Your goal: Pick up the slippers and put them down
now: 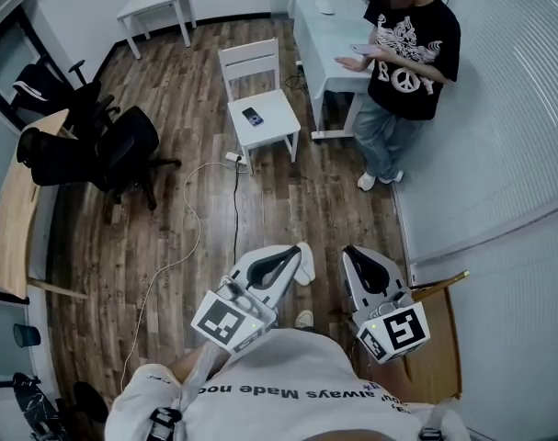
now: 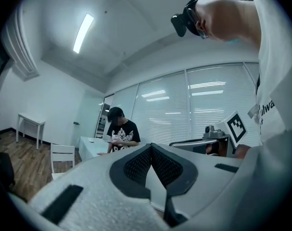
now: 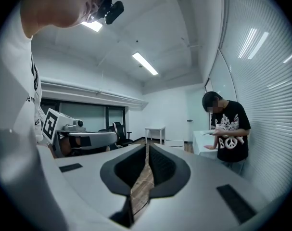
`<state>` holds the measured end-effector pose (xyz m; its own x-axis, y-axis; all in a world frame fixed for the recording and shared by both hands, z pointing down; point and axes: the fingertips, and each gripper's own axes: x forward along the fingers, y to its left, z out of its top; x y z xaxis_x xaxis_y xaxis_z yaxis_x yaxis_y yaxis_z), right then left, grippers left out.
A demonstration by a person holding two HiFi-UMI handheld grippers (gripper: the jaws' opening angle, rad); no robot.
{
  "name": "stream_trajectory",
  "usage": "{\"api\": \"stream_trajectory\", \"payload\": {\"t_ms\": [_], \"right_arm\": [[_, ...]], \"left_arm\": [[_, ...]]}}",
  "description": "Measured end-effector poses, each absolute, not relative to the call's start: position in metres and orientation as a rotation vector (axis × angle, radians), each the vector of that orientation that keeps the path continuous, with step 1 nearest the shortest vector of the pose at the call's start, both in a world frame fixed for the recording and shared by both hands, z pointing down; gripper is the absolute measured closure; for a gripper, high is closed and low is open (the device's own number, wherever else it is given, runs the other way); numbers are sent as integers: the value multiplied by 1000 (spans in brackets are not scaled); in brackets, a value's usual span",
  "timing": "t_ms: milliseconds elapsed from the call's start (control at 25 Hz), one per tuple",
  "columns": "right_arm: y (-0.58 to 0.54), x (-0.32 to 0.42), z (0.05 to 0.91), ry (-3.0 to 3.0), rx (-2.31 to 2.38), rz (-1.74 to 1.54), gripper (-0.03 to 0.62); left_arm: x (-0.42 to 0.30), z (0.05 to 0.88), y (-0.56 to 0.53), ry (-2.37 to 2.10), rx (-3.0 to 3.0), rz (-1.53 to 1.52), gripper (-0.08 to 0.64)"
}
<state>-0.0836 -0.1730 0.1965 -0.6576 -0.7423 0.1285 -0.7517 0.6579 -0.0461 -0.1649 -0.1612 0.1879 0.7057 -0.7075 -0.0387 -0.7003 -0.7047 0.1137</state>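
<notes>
Both grippers are held up level in front of me, side by side. In the head view my left gripper (image 1: 295, 251) and right gripper (image 1: 350, 249) point away over the wooden floor. The left gripper view shows its jaws (image 2: 150, 146) meeting at the tips, with nothing between them. In the right gripper view the gripper (image 3: 146, 146) leaves only a thin slit through which the floor shows, and it holds nothing. A white slipper-like shape (image 1: 304, 266) lies on the floor by the left gripper's tip. Another white shape (image 1: 303, 319) lies near my body; I cannot tell what it is.
A white chair (image 1: 260, 118) with a phone on its seat stands ahead. A person (image 1: 403, 62) stands at a white table (image 1: 326, 35). Black office chairs (image 1: 104, 145) are at the left, a cable (image 1: 196, 219) runs across the floor, and a wooden cabinet (image 1: 435, 338) is at my right.
</notes>
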Motion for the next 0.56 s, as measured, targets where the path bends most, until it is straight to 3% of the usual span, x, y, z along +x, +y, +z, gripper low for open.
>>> {"api": "stream_trajectory", "payload": {"t_ms": [560], "right_arm": [[-177, -73, 191, -2777, 1278, 137, 566]], "left_arm": [[-165, 187, -164, -1190, 2782, -145, 549]]}}
